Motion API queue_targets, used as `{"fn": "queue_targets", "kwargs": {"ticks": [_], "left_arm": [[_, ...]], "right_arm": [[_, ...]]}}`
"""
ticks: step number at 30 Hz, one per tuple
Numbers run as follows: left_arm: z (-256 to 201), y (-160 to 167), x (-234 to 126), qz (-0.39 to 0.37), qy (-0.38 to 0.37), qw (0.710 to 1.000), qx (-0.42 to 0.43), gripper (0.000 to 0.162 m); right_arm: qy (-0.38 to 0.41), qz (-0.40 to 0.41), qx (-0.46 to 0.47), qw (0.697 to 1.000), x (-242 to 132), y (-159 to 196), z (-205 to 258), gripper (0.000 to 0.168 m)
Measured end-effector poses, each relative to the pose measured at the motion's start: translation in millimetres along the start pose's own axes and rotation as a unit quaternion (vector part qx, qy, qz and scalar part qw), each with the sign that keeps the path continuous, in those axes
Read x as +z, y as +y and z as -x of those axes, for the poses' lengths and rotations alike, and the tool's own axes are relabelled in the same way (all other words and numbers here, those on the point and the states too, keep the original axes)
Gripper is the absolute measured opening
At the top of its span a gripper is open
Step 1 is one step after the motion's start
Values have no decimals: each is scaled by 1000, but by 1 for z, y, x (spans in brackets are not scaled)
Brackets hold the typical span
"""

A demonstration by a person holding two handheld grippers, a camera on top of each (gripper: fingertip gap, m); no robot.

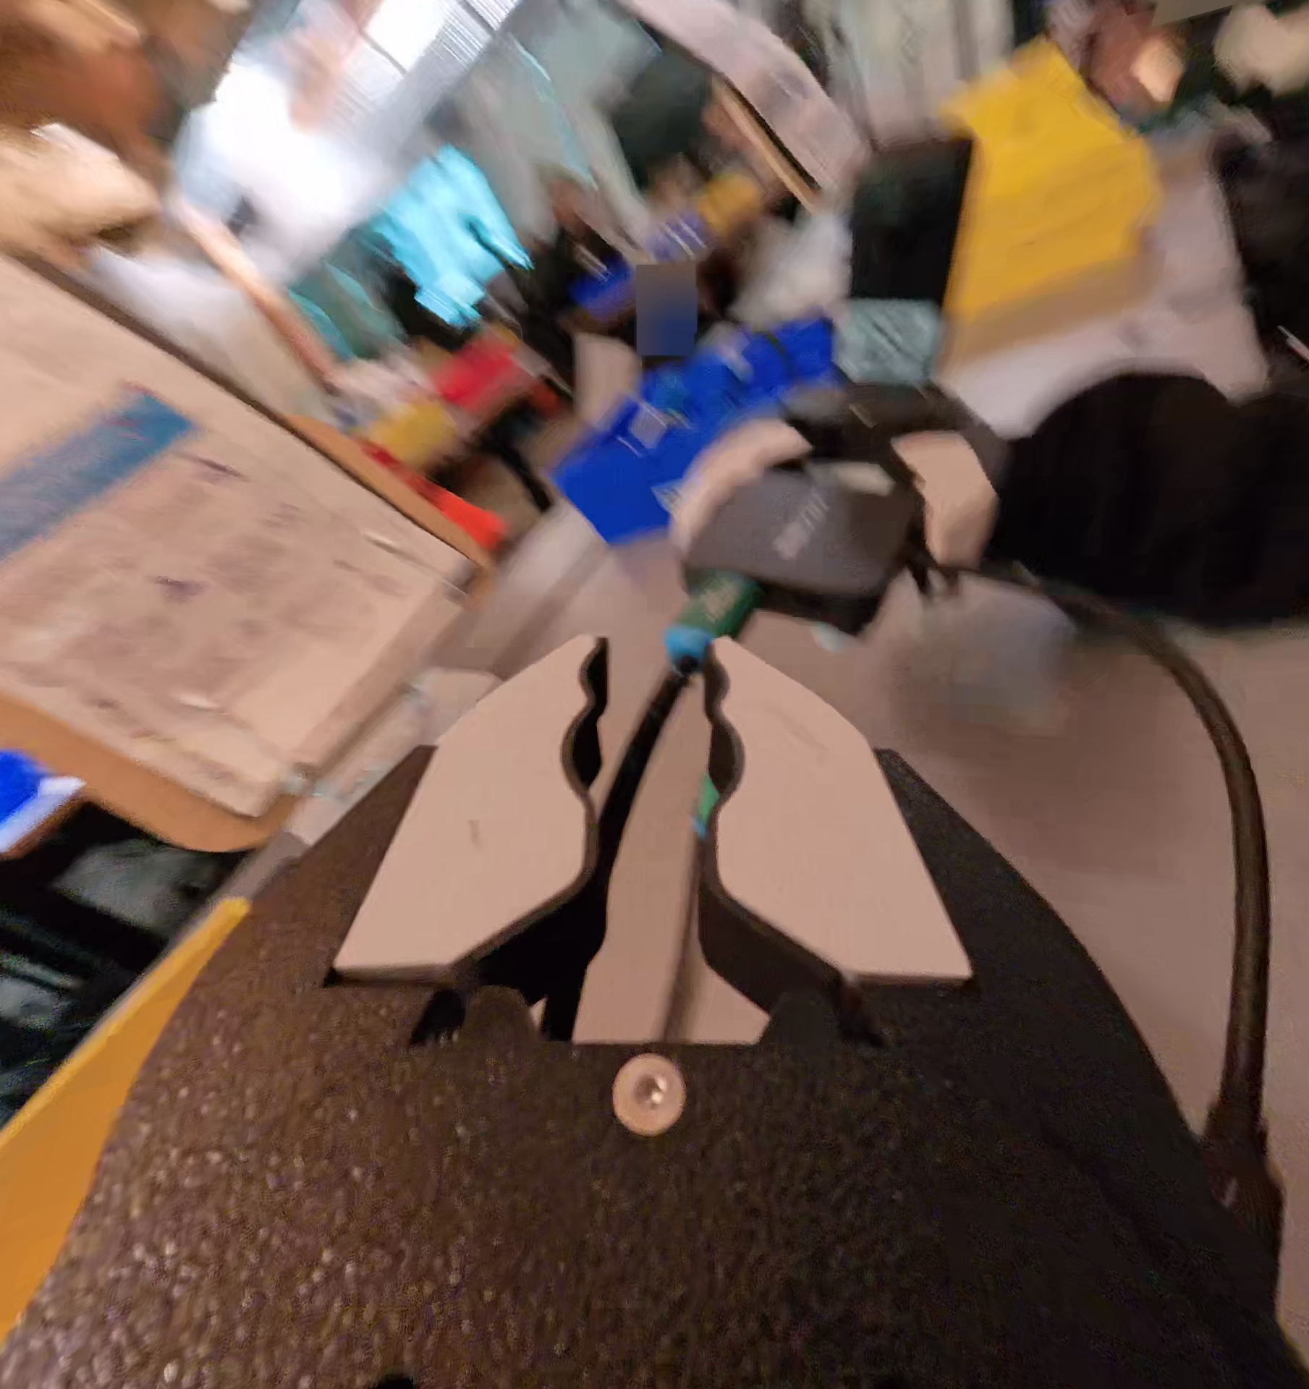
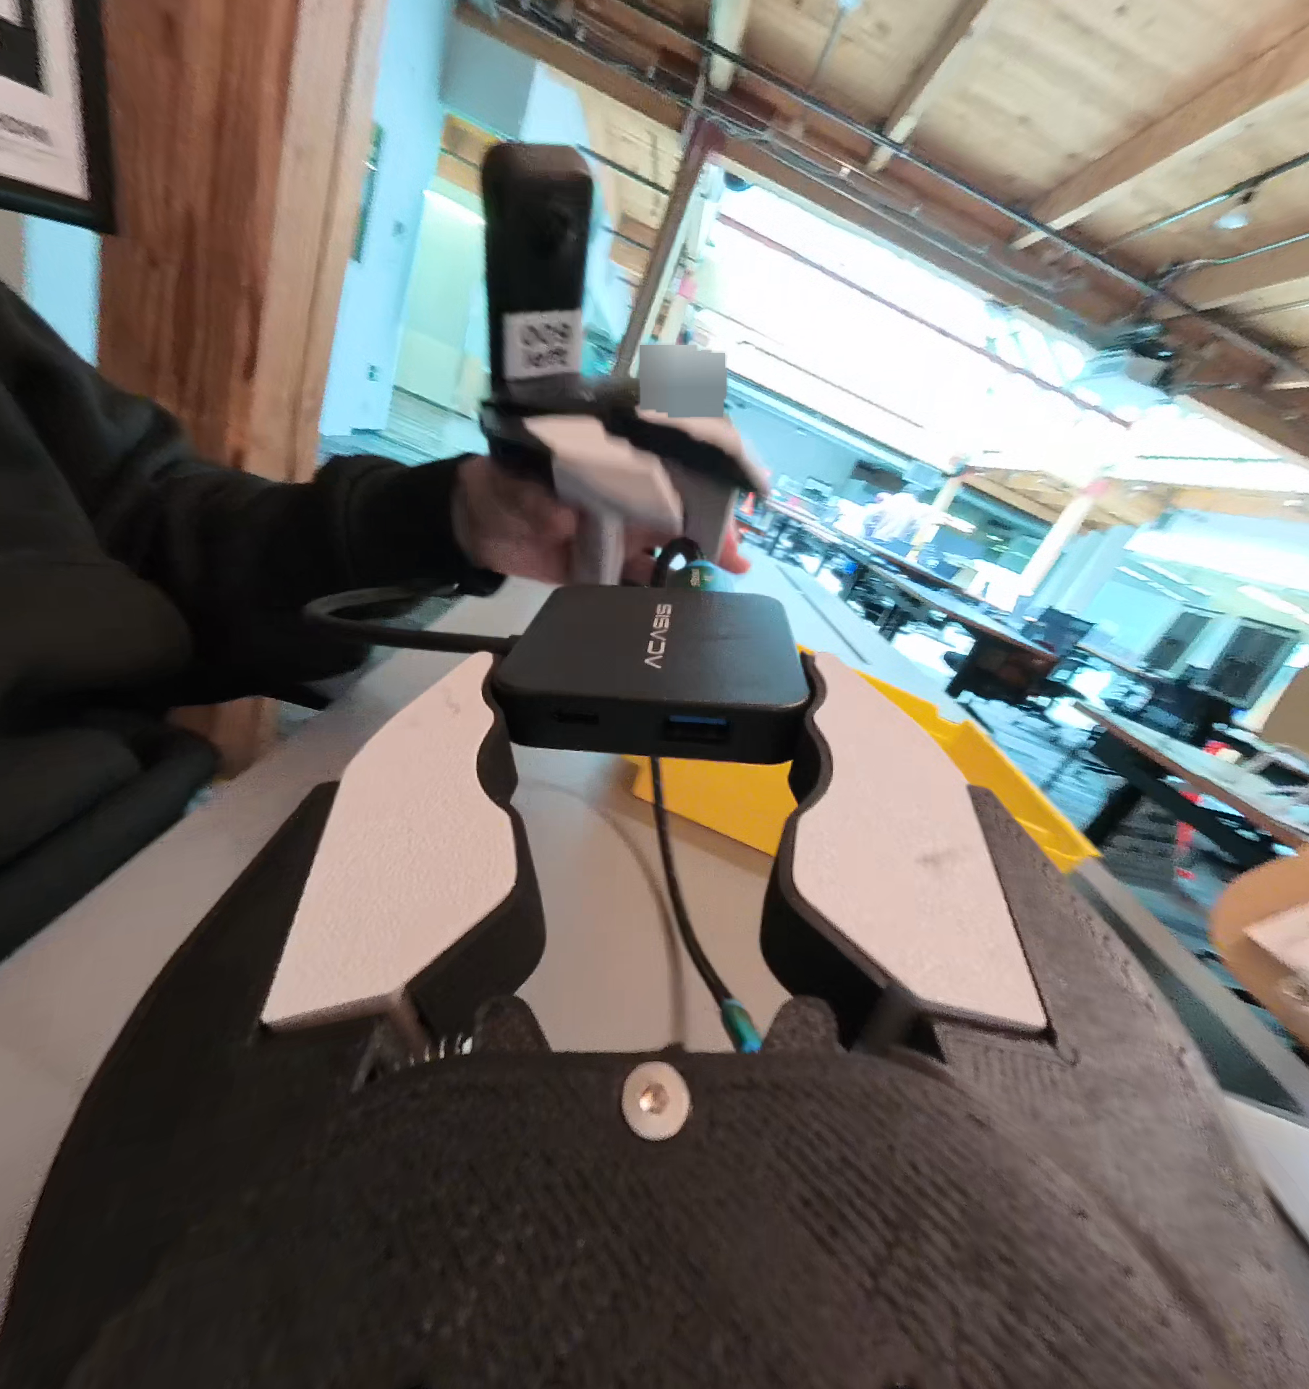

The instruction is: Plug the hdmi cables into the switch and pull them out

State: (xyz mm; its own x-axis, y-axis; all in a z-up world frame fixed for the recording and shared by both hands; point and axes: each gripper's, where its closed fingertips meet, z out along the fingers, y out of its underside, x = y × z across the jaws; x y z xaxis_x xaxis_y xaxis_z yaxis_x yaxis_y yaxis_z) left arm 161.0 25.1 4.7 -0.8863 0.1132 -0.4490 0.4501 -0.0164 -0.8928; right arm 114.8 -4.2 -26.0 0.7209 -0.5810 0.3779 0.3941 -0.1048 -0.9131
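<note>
My right gripper [image 2: 651,703] is shut on the black switch [image 2: 655,661] and holds it level above the pale table. The switch also shows blurred in the left wrist view [image 1: 794,526]. A green HDMI plug [image 1: 715,597] sits against the switch's edge facing my left gripper; whether it is seated I cannot tell. Its thin black cable [image 1: 636,751] runs back between the fingers of my left gripper [image 1: 655,654], which stand slightly apart around it. In the right wrist view the left gripper [image 2: 636,481] hangs just behind the switch. A second green plug [image 2: 737,1022] lies on the table under my right gripper.
The switch's thick black lead [image 1: 1237,827] loops to the right. A yellow bin [image 2: 937,774] stands beyond the switch. A person's dark sleeve [image 2: 185,564] fills the left. A wooden board with paper [image 1: 185,601] and blue bins [image 1: 636,466] lie farther off.
</note>
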Motion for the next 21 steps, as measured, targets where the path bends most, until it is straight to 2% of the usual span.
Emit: {"fn": "queue_targets", "kwargs": {"ticks": [2, 4, 6, 8, 11, 14, 18, 21], "left_arm": [[33, -40, -24, -115, -115, 987, -17, 37], [55, -64, -57, -185, -195, 963, 0, 34], [60, -65, -69, -180, -207, 961, 31, 18], [59, -52, -65, -142, -187, 971, 37, 13], [48, -31, -46, -106, -132, 986, 7, 17], [37, -7, -26, -58, -97, 994, 5, 21], [29, 23, -8, 14, -87, 995, 42, 25], [20, 36, 5, 36, -74, 995, 50, 27]], "right_arm": [[62, 10, -23, 998, -12, -3, -21, 73], [132, 19, -49, 990, -33, -14, -46, 73], [220, 27, -96, 970, -62, -36, -71, 73], [312, 28, -165, 935, -98, -70, -92, 73], [429, 72, -298, 850, -162, -122, -116, 72], [458, 246, -395, 757, -227, -136, -153, 73], [412, 503, -435, 622, -324, -113, -213, 73], [341, 651, -422, 531, -392, -74, -243, 73]]}}
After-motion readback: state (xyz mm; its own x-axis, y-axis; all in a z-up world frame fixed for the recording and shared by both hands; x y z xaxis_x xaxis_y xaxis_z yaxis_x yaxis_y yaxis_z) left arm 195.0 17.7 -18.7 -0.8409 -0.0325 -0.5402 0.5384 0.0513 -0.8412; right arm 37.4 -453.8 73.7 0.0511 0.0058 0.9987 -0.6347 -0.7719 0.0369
